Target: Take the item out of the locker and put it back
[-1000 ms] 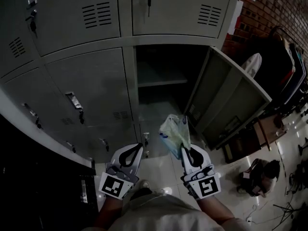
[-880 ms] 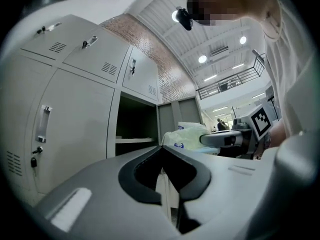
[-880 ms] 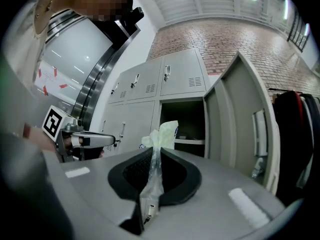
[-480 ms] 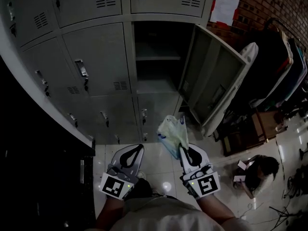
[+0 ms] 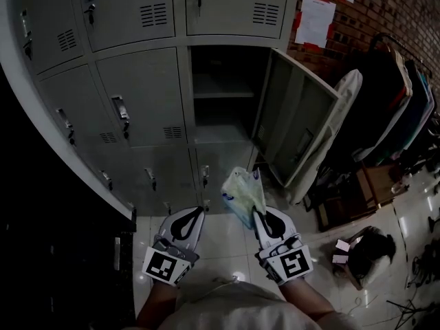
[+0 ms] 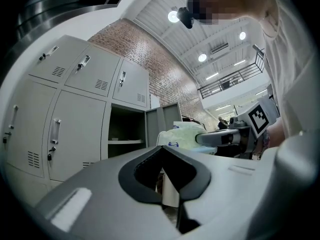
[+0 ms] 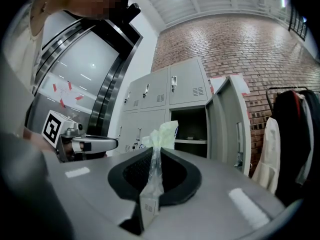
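Observation:
A pale, crumpled plastic bag (image 5: 240, 192) hangs in front of me, with my right gripper (image 5: 256, 214) shut on its lower end. In the right gripper view the thin plastic of the bag (image 7: 161, 132) stands pinched between the two jaws of that gripper (image 7: 152, 153). My left gripper (image 5: 198, 212) is beside it at the left, shut with nothing in it; its own view shows the jaws closed (image 6: 163, 146) and the bag (image 6: 184, 134) off to the right. The open locker (image 5: 223, 95) lies ahead, and its shelf looks bare. Its door (image 5: 292, 126) is swung out to the right.
Closed grey lockers (image 5: 137, 102) with handles fill the left and top. Dark and white garments (image 5: 388, 95) hang on a rack at the right by a brick wall with papers (image 5: 315, 19). A dark bag and small boxes (image 5: 363, 249) lie on the glossy floor.
The lockers have shifted and now look further off, with more of the upper row in sight. Both grippers hold their places in the view. The bag stays pinched in the right one.

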`<state>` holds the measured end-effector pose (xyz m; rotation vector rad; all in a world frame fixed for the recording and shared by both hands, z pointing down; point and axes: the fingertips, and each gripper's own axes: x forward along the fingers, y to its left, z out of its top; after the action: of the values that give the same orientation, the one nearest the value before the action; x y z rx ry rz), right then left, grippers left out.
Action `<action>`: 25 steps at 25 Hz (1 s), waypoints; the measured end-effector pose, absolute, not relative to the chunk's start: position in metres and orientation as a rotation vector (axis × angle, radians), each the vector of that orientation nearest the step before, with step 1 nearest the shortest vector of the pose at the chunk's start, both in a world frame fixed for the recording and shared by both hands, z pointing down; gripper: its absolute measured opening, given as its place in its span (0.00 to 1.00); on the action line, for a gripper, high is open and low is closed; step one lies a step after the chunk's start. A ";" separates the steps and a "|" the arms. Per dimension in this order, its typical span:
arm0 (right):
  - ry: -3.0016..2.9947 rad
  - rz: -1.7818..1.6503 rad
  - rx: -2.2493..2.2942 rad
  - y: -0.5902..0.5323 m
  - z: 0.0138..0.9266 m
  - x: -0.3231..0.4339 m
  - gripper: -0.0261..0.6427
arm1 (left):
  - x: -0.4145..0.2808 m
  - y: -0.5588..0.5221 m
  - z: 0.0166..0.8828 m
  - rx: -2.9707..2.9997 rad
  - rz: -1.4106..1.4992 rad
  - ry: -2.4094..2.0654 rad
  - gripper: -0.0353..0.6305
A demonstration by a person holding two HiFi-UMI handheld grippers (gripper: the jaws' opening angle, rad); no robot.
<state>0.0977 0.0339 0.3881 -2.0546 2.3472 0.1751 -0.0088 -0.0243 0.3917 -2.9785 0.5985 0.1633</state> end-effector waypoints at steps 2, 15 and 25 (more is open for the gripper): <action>2.353 0.148 -2.044 0.029 0.390 0.097 0.06 | -0.009 -0.028 0.393 -2.978 0.161 0.606 0.06; 2.317 0.191 -2.086 -0.044 0.375 0.122 0.06 | -0.004 -0.081 0.400 -2.972 0.129 0.643 0.06; 2.198 0.299 -2.200 -0.161 0.344 0.157 0.06 | 0.030 -0.186 0.376 -2.958 0.202 0.474 0.06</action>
<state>0.1569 -0.1612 0.3444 -2.2002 2.1979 0.2991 0.0304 -0.1859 0.3760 -2.9582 0.4742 0.2018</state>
